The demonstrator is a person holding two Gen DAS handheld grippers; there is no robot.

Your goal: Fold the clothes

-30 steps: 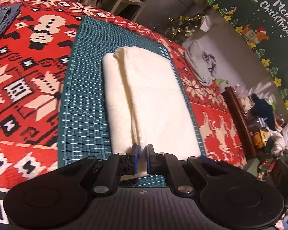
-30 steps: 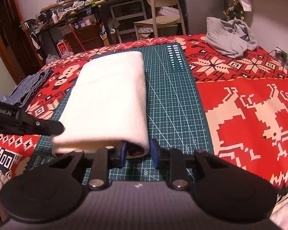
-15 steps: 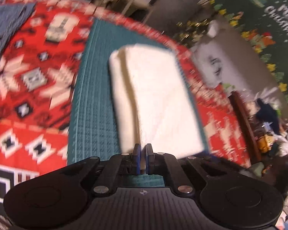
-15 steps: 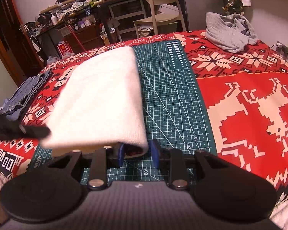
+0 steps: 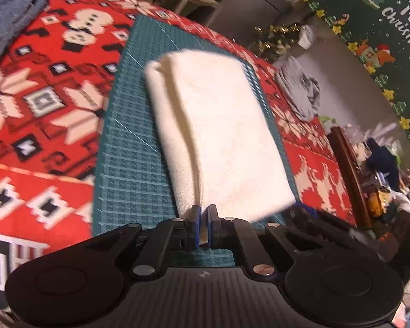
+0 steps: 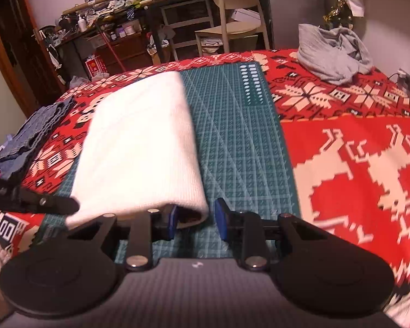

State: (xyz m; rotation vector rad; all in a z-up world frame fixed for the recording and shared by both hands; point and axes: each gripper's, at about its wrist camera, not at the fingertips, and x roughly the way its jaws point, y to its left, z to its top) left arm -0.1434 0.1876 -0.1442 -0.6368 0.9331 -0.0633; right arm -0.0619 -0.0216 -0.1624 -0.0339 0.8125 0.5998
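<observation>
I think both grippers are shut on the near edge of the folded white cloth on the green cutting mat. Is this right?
Not quite. Only the left gripper is shut on the folded white cloth on the green cutting mat. The right wrist view shows the right gripper open, with only the cloth's corner between its fingers.

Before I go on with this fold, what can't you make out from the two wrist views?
- Left wrist: near edge of the white garment is hidden behind the left gripper.
- Right wrist: whether the right gripper touches the garment's corner; its fingers stand apart.
- Right wrist: grey clothing is crumpled; type unclear.
</observation>
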